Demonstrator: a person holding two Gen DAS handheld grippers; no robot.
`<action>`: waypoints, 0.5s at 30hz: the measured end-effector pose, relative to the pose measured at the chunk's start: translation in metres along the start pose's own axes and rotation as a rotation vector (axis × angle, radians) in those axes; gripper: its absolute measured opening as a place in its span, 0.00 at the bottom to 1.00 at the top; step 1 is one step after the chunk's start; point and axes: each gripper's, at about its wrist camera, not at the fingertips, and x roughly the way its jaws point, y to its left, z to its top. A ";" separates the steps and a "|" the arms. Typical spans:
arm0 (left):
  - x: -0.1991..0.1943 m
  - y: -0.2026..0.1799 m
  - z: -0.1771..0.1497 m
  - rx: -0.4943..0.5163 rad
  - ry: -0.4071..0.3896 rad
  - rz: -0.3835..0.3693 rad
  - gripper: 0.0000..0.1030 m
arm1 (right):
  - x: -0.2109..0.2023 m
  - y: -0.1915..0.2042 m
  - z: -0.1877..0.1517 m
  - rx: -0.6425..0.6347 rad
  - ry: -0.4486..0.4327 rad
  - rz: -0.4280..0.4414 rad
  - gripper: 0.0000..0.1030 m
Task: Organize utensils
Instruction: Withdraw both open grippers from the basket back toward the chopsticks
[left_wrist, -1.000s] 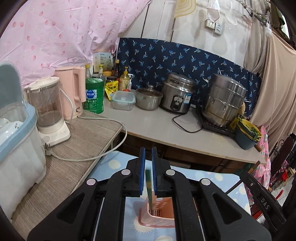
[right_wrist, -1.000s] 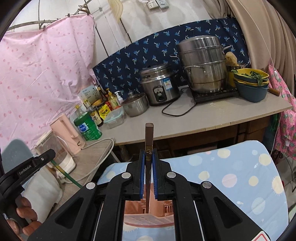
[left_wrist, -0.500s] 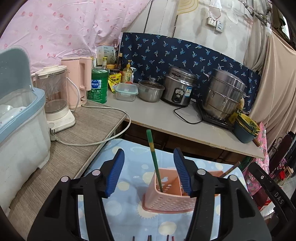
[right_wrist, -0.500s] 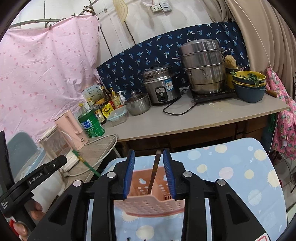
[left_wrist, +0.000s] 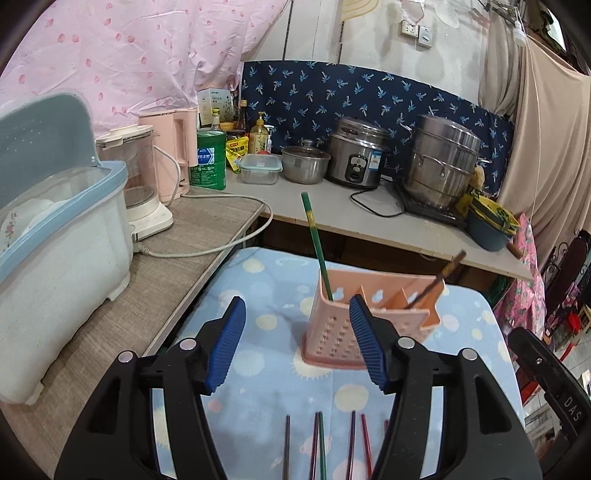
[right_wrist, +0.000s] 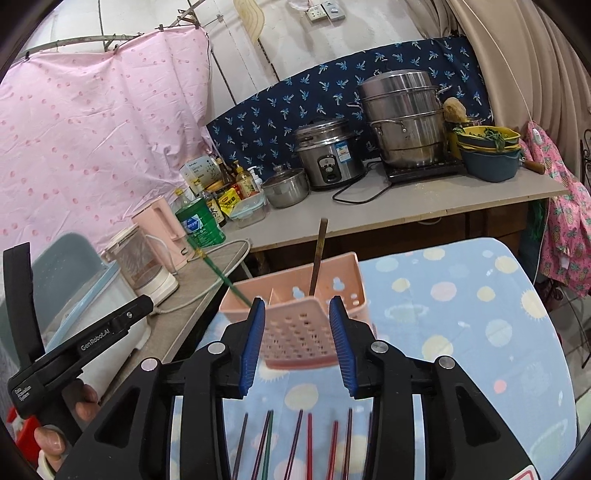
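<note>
A pink perforated utensil holder (left_wrist: 343, 325) stands on the blue dotted cloth (left_wrist: 266, 354); it also shows in the right wrist view (right_wrist: 306, 325). A green chopstick (left_wrist: 314, 240) leans in its left compartment and a brown chopstick (left_wrist: 439, 277) leans in its right one. The same sticks show in the right wrist view, green (right_wrist: 218, 271) and brown (right_wrist: 318, 254). Several coloured chopsticks (left_wrist: 321, 446) lie flat on the cloth below both grippers, also in the right wrist view (right_wrist: 295, 443). My left gripper (left_wrist: 297, 343) is open and empty. My right gripper (right_wrist: 297, 341) is open and empty, just in front of the holder.
A white and blue dish box (left_wrist: 55, 236), a blender (left_wrist: 140, 192) and a pink kettle (left_wrist: 173, 147) stand on the left counter. A cable (left_wrist: 221, 247) trails near the cloth's edge. Rice cooker (left_wrist: 356, 155), steamer pot (left_wrist: 441, 166) and bowls (left_wrist: 487, 225) line the back counter.
Both grippers opened and let go of their chopsticks, which now stand in the holder. Both grippers pulled back toward me, bringing the loose chopsticks on the cloth into view.
</note>
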 end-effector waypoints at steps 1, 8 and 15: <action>-0.004 0.000 -0.005 0.001 0.005 -0.003 0.56 | -0.004 0.000 -0.005 0.000 0.004 -0.003 0.35; -0.024 -0.002 -0.043 0.031 0.041 0.003 0.56 | -0.033 -0.009 -0.042 0.002 0.033 -0.027 0.35; -0.038 0.004 -0.084 0.035 0.093 -0.002 0.57 | -0.055 -0.013 -0.086 -0.040 0.075 -0.088 0.35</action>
